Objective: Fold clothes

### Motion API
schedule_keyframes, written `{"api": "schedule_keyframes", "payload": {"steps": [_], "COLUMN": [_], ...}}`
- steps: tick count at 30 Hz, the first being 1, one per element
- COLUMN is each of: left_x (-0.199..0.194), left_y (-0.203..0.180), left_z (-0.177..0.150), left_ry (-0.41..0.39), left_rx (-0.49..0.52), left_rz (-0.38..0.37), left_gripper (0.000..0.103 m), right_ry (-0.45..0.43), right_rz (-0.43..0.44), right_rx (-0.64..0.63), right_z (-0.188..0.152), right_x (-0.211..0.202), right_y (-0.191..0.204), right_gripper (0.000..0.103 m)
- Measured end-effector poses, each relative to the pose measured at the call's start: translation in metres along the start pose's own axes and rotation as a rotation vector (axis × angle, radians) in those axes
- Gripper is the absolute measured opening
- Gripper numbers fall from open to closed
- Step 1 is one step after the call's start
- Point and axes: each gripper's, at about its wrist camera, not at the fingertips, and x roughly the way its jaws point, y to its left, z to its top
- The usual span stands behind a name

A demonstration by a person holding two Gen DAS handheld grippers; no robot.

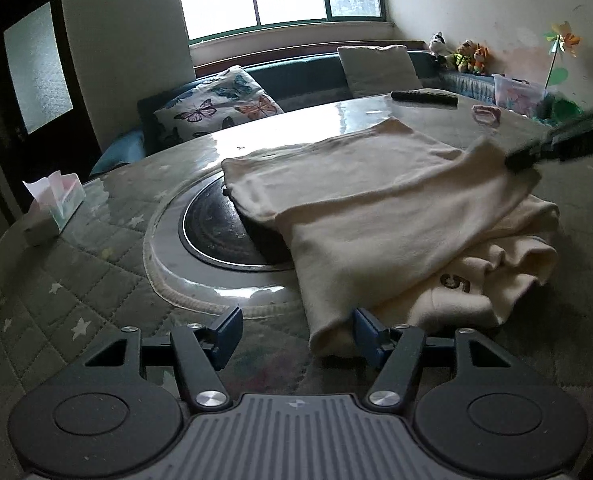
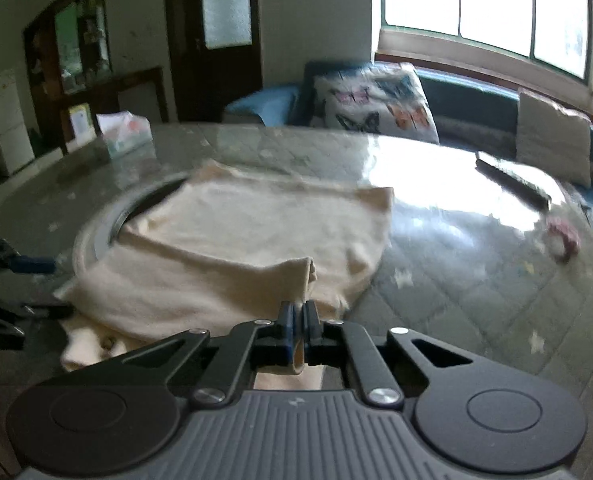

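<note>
Your left gripper (image 1: pixel 296 334) hangs with fingers spread at the cream garment's (image 1: pixel 360 200) near hem; your right gripper (image 2: pixel 299 316) pinches a raised fold. On the tabletop (image 1: pixel 76 280) it's partly folded, lower layers bunched.

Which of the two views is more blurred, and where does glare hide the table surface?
The right wrist view is more blurred, smearing the cream garment and remote; window glare whitens the table beyond the garment. The left wrist view is sharper, with glare on the far table edge; only the right gripper is smeared.
</note>
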Motion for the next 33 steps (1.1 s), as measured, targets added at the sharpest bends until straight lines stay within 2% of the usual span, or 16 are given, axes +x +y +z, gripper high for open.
{"api": "schedule_keyframes", "payload": {"steps": [4,10,13,18,23,29,33], "left_x": [-0.005,-0.011,-0.008,0.017,0.053,0.075,0.066], "left_y": [0.006,0.014,0.016,0.011,0.007,0.007,0.007], "left_z": [0.003,0.015,0.029,0.05,0.058,0.051,0.048], "left_ry": [-0.006,-0.033,-0.058,-0.069,-0.034,0.01,0.003], "left_rx": [0.003,0.002,-0.016,-0.049,-0.065,-0.032,-0.006], "left_rz": [-0.008,-0.018,-0.026,-0.087,-0.118,-0.099,-0.09], "left_gripper": [0.064,0.063,0.051,0.029,0.018,0.021,0.021], "right_ry": [0.058,-0.009,-0.015,0.005,0.034,0.02,0.039], "right_rz": [0.005,0.001,0.014,0.048,0.051,0.066,0.092], "right_rx": [0.016,-0.017,-0.042,-0.067,-0.064,-0.089,-0.109], "right_z": [-0.012,0.002,0.009,0.011,0.006,0.006,0.001], "right_x": [0.017,0.001,0.008,0.029,0.044,0.03,0.031], "right_y": [-0.006,-0.007,-0.002,0.002,-0.003,-0.001,0.001], "right_gripper": [0.008,0.009,0.009,0.009,0.009,0.01,0.014]}}
